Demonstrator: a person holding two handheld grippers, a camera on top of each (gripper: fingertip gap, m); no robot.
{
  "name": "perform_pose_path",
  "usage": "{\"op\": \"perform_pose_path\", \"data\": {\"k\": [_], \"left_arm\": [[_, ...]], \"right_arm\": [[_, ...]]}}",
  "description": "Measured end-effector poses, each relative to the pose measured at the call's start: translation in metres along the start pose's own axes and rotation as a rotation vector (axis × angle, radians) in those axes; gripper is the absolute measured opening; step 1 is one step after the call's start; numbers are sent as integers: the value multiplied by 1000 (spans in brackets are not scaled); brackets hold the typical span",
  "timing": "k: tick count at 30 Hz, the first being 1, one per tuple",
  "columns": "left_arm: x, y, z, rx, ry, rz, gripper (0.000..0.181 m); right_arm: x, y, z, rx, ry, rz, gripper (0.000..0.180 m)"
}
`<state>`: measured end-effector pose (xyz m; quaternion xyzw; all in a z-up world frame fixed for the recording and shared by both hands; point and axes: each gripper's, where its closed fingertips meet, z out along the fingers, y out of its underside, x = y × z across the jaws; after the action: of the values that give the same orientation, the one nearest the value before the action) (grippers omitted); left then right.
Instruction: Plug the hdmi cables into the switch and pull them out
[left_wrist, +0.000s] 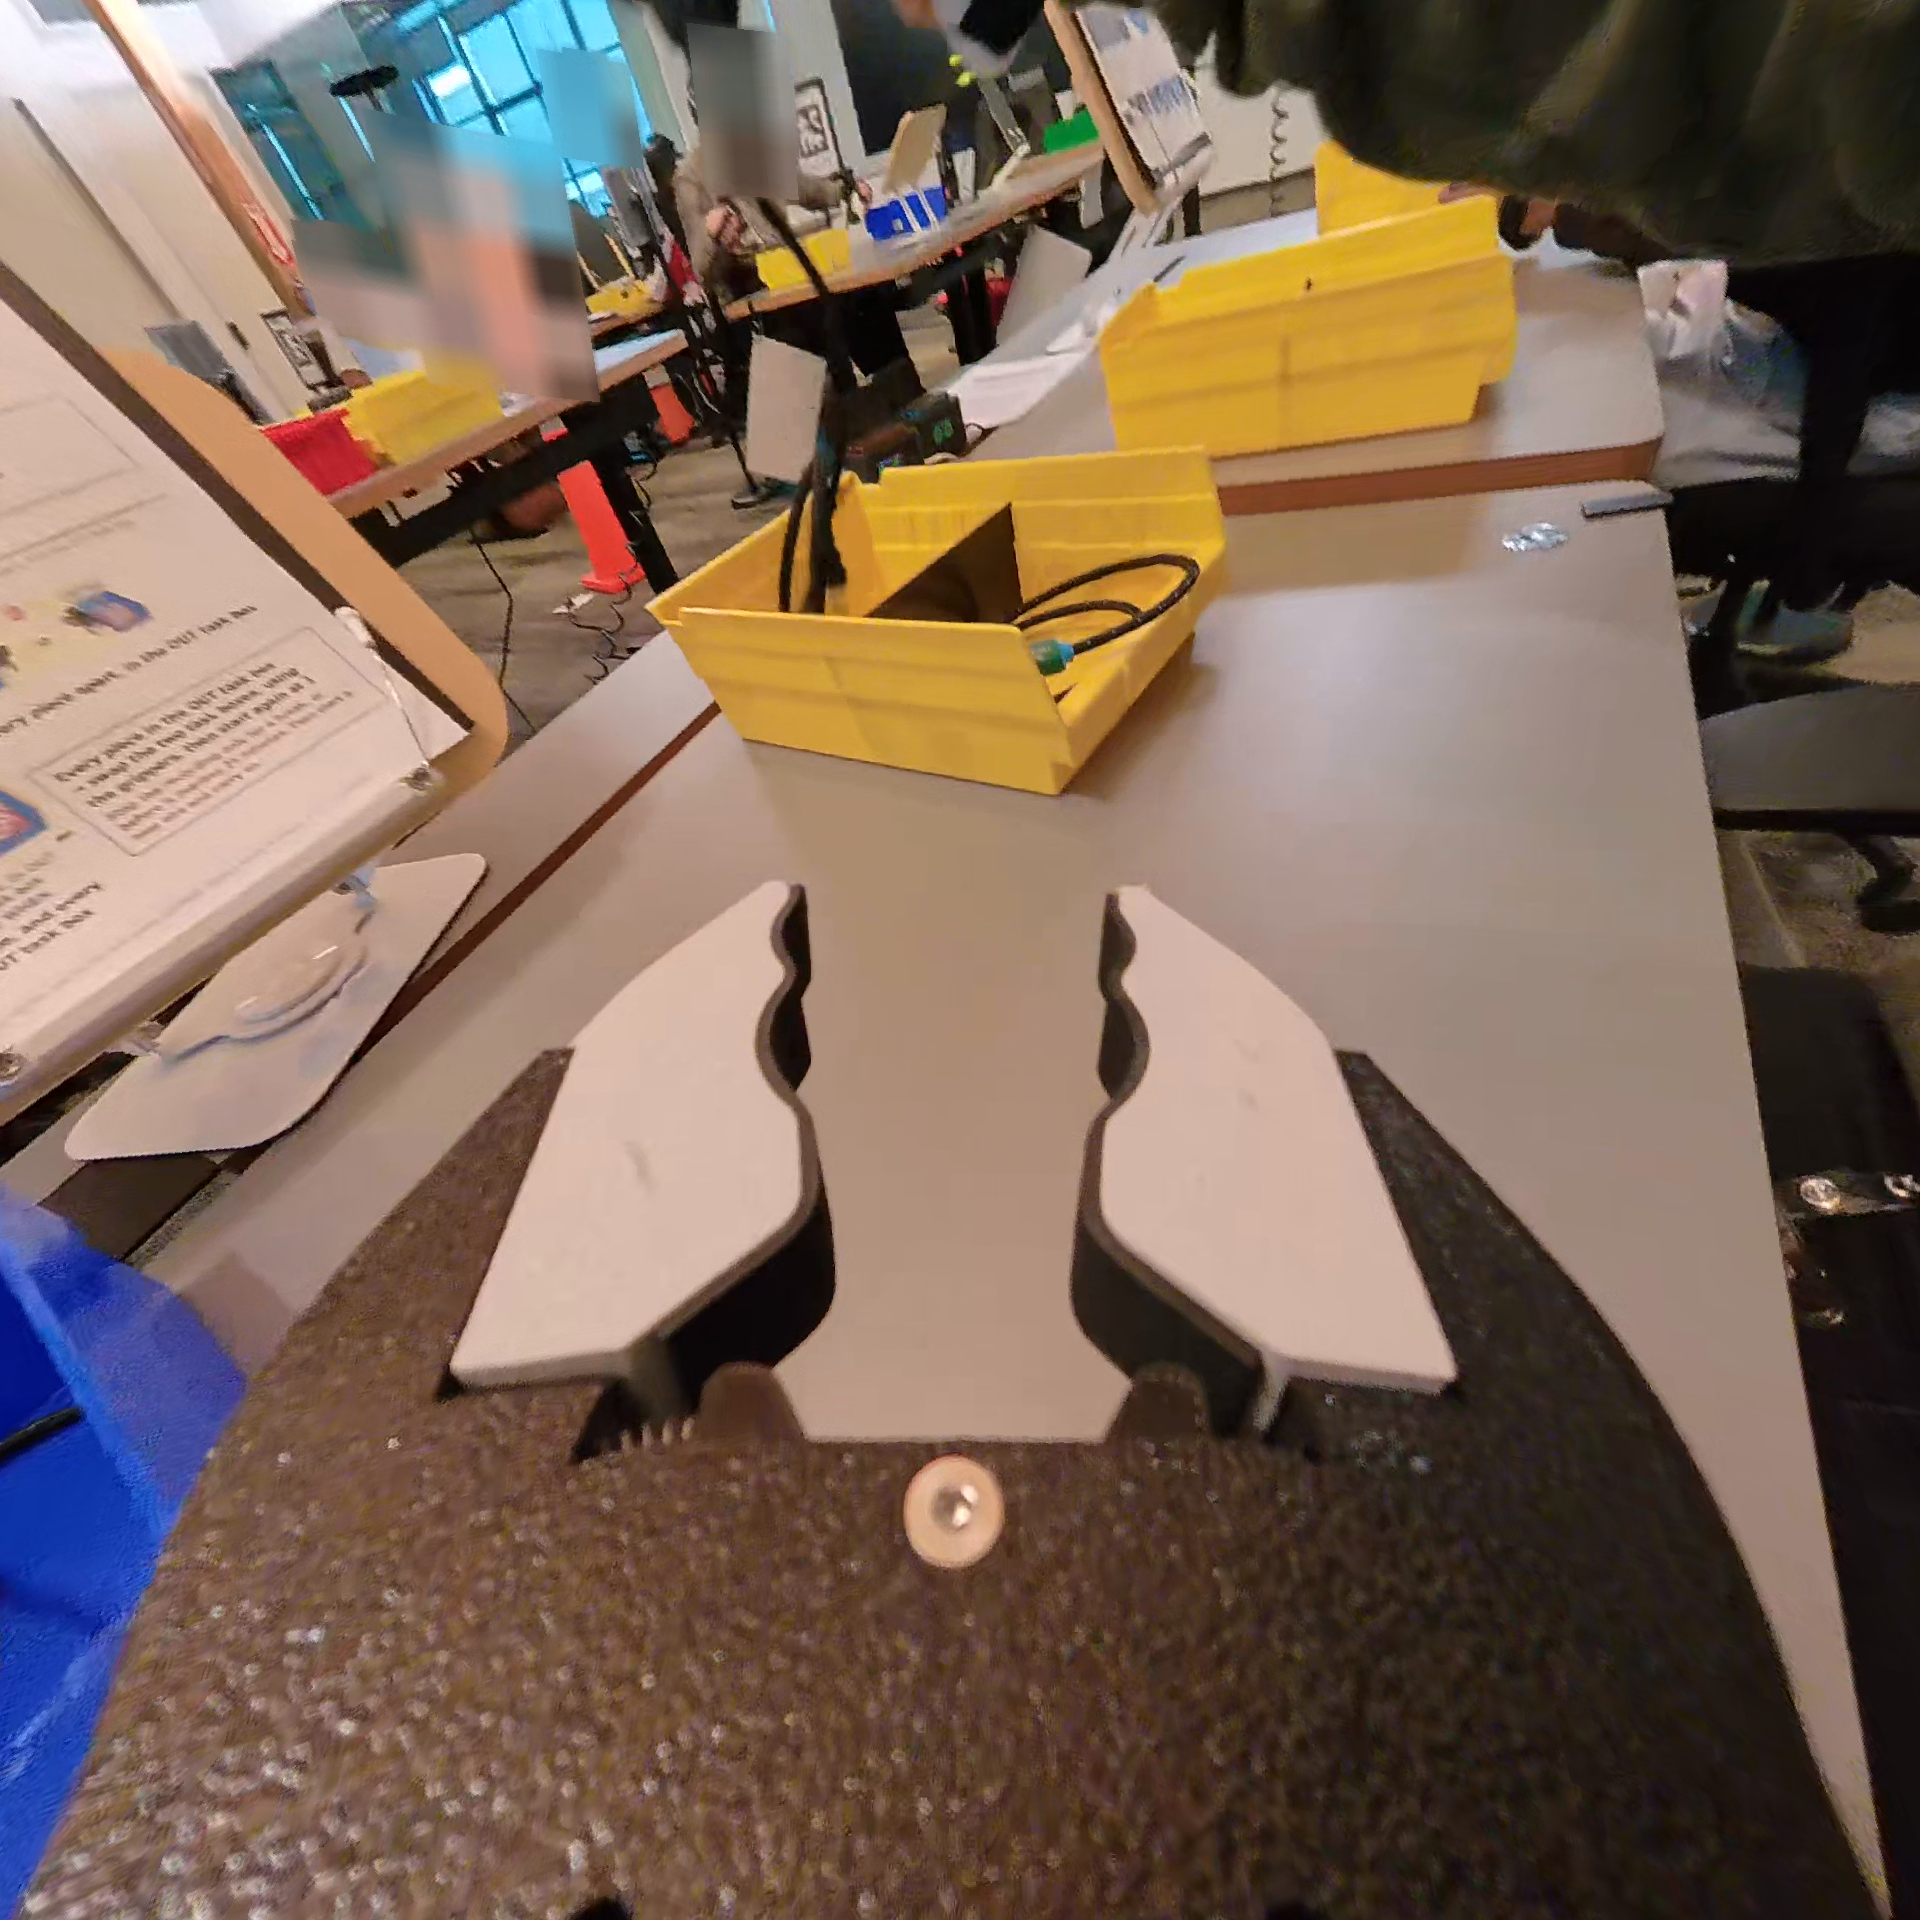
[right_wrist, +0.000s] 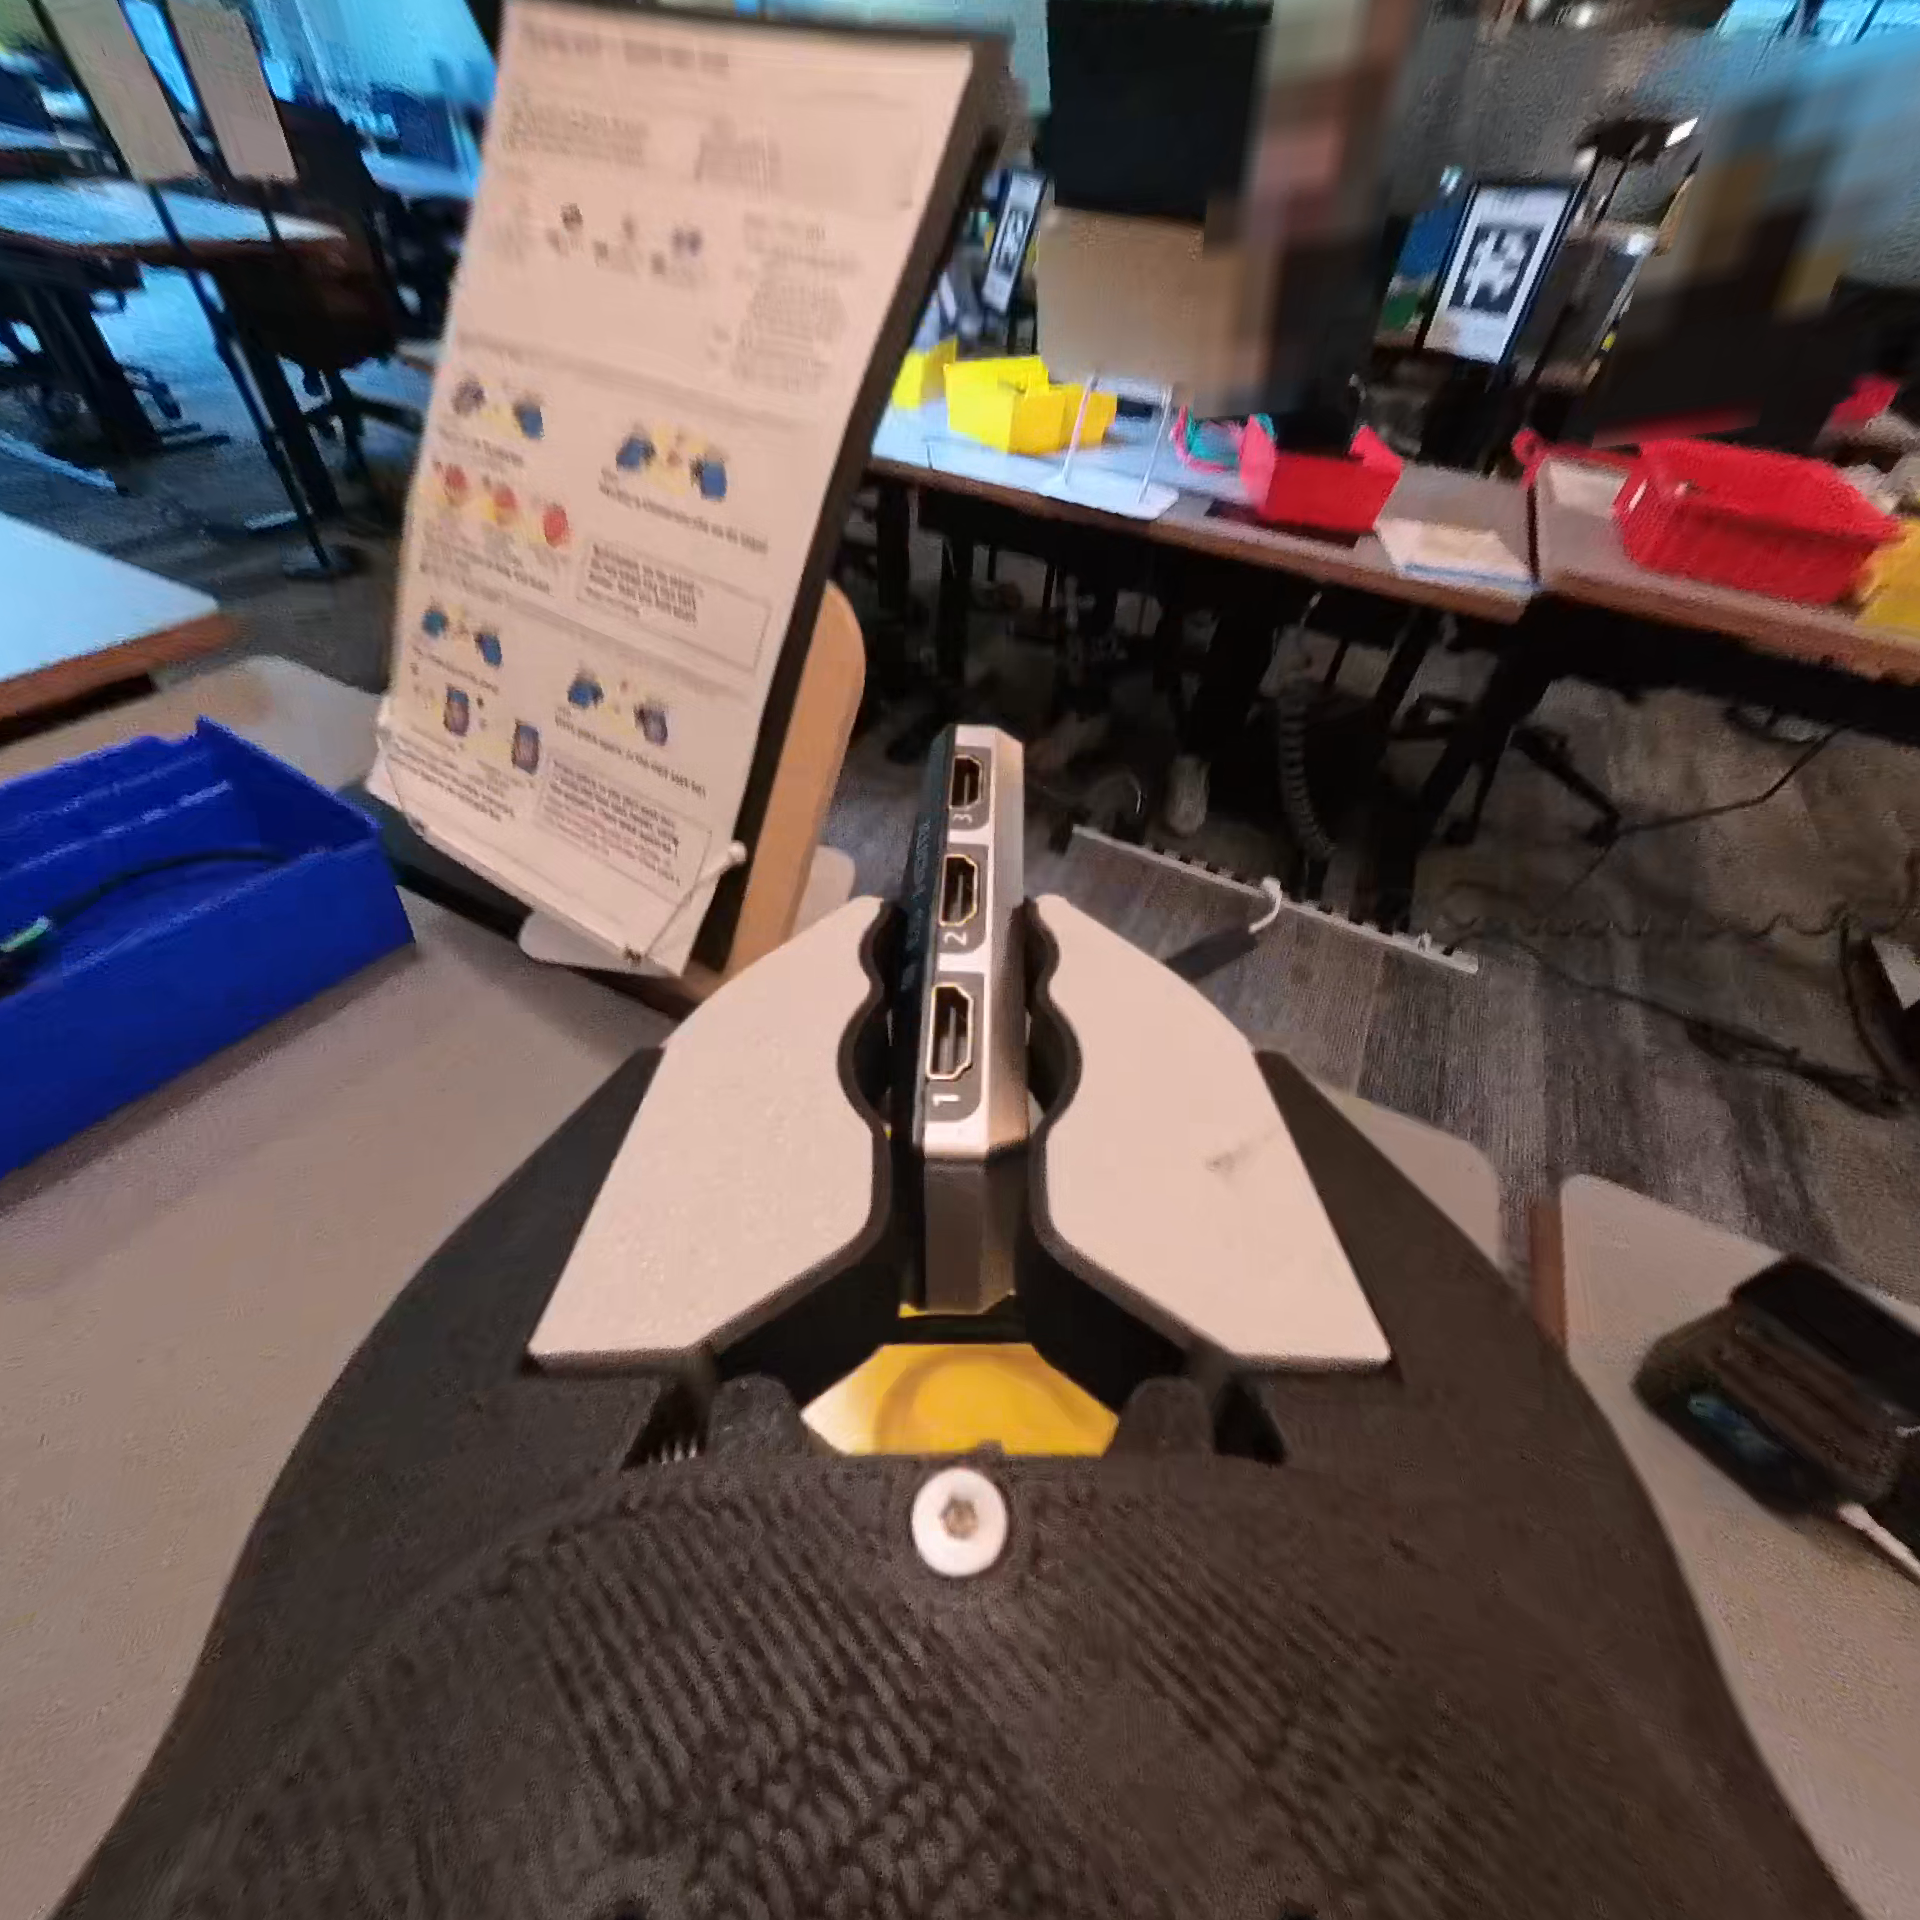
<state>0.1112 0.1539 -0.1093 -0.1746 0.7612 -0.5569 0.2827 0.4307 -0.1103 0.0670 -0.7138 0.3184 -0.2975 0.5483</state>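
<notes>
My right gripper (right_wrist: 956, 925) is shut on the HDMI switch (right_wrist: 966, 997), a slim grey and black box held on edge, its three empty ports facing the camera. My left gripper (left_wrist: 956, 904) is open and empty, low over the grey table. Ahead of it stands a yellow bin (left_wrist: 935, 634) holding black HDMI cables (left_wrist: 1122, 592); one has a green plug (left_wrist: 1049, 657) near the bin's open front. One cable rises up out of the bin's left side. Another black cable lies in a blue bin (right_wrist: 177, 904) at the left of the right wrist view.
An instruction sheet on a stand (left_wrist: 177, 665) is at the left, also seen in the right wrist view (right_wrist: 665, 468). More yellow bins (left_wrist: 1309, 332) sit on the far table. A dark case (right_wrist: 1787, 1392) lies at the right. A person's dark sleeve (left_wrist: 1610, 94) hangs above.
</notes>
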Motion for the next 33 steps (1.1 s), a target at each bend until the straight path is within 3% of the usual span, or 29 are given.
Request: {"op": "perform_pose_path", "data": {"k": [8,13,16,18,20,22,25,28,30,33], "left_arm": [[-6,14,2,-15,13,-37,51],[-6,22,4,-33,27,-51,51],[-6,24,5,-36,37,-58,51],[-6,26,5,-41,44,-65,50],[-6,28,5,-47,46,-64,50],[-7,29,4,-49,48,-66,50],[-9,28,1,-41,44,-65,50],[-12,27,-2,-28,40,-75,50],[-13,27,-3,-24,40,-84,49],[-14,27,-4,-21,36,-86,49]], "right_arm": [[-3,117,56,-330,74,-231,22],[-17,190,75,-654,-13,-506,23],[-32,221,84,-749,-75,-585,23],[-36,234,90,-802,-76,-546,32],[-37,253,89,-930,-74,-411,67],[-42,257,91,-937,-104,-300,75],[-32,230,99,-778,-26,-199,78],[-33,213,93,-713,-20,-123,61],[-38,214,83,-726,-64,-176,46],[-25,216,73,-736,45,-269,46]]}}
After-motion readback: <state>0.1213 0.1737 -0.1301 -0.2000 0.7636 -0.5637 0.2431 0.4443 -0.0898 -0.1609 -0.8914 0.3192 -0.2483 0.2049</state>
